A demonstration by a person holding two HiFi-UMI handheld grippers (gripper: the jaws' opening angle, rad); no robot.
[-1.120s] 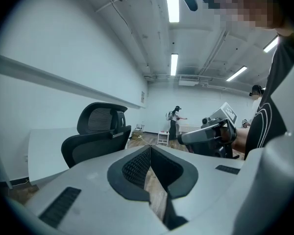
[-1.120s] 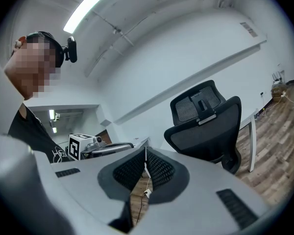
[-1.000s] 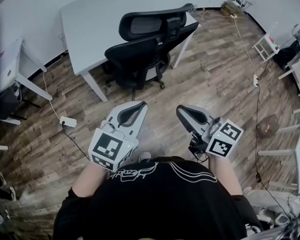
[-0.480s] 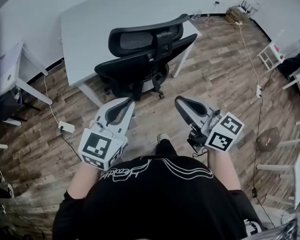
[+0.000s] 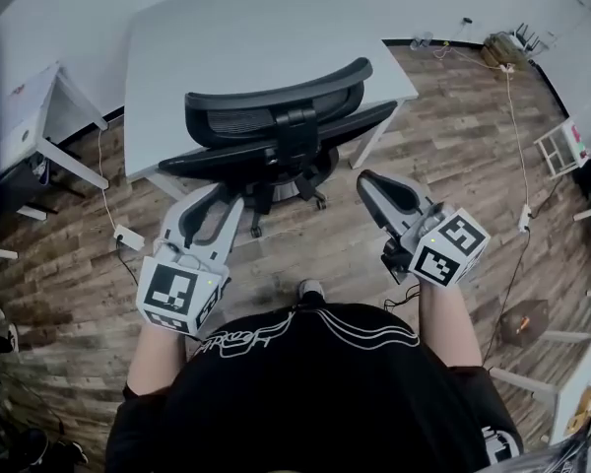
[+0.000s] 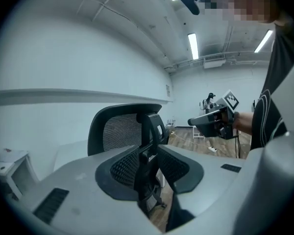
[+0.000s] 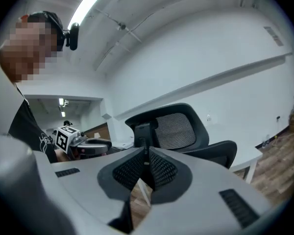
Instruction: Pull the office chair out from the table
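Note:
A black mesh-backed office chair [image 5: 276, 131] stands tucked against the white table [image 5: 236, 37], its back toward me. My left gripper [image 5: 220, 197] is just short of the chair's left side and touches nothing. Its jaws have just been opening and stand slightly apart, with nothing between them. In the left gripper view the chair [image 6: 117, 131] shows through the gap of the left gripper [image 6: 149, 165]. My right gripper [image 5: 369, 180] hangs shut and empty to the right of the chair. The right gripper view shows the chair [image 7: 179, 129] beyond the closed right gripper [image 7: 146, 163].
A small white desk [image 5: 30, 126] stands at the left. A power strip [image 5: 128, 236] with its cable lies on the wood floor near the left gripper. A white rack [image 5: 561, 146] and a long cable [image 5: 517, 116] are at the right. The person's shoe [image 5: 310, 289] is below the chair.
The person has stepped toward the chair, so both grippers are now much closer to its back. The left jaws have parted; the right jaws stay closed.

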